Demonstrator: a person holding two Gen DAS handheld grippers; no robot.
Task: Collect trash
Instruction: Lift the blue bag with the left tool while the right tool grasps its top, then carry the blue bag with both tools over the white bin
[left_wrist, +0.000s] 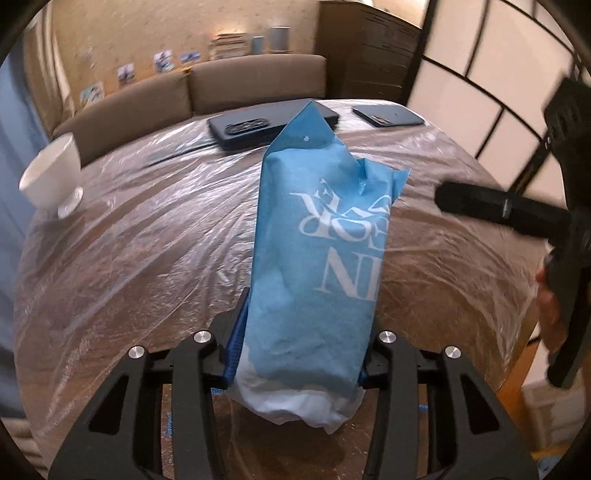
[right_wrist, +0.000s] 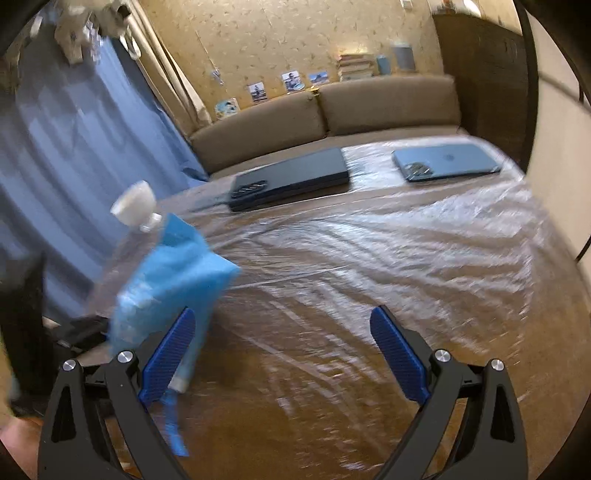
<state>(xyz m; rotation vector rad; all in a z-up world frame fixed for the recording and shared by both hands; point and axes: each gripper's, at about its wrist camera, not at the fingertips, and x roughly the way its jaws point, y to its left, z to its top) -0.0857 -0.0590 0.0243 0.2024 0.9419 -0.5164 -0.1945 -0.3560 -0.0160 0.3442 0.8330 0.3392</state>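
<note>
My left gripper (left_wrist: 297, 354) is shut on a blue paper bag (left_wrist: 321, 254) with white lettering. The bag stands upright between the jaws, above the plastic-covered table (left_wrist: 147, 240), with white paper showing at its lower end. In the right wrist view the same blue bag (right_wrist: 173, 288) hangs at the left, blurred, with a clear wrapper beside it. My right gripper (right_wrist: 282, 354) is open and empty over the table, with its blue pads (right_wrist: 397, 354) wide apart. It shows in the left wrist view as a black shape (left_wrist: 517, 214) at the right.
A white cup (left_wrist: 53, 177) stands at the table's left edge. A black flat case (left_wrist: 258, 125) and a dark phone (left_wrist: 388, 115) lie at the far side; the phone (right_wrist: 447, 160) also shows in the right wrist view. A brown sofa (left_wrist: 221, 85) stands behind the table.
</note>
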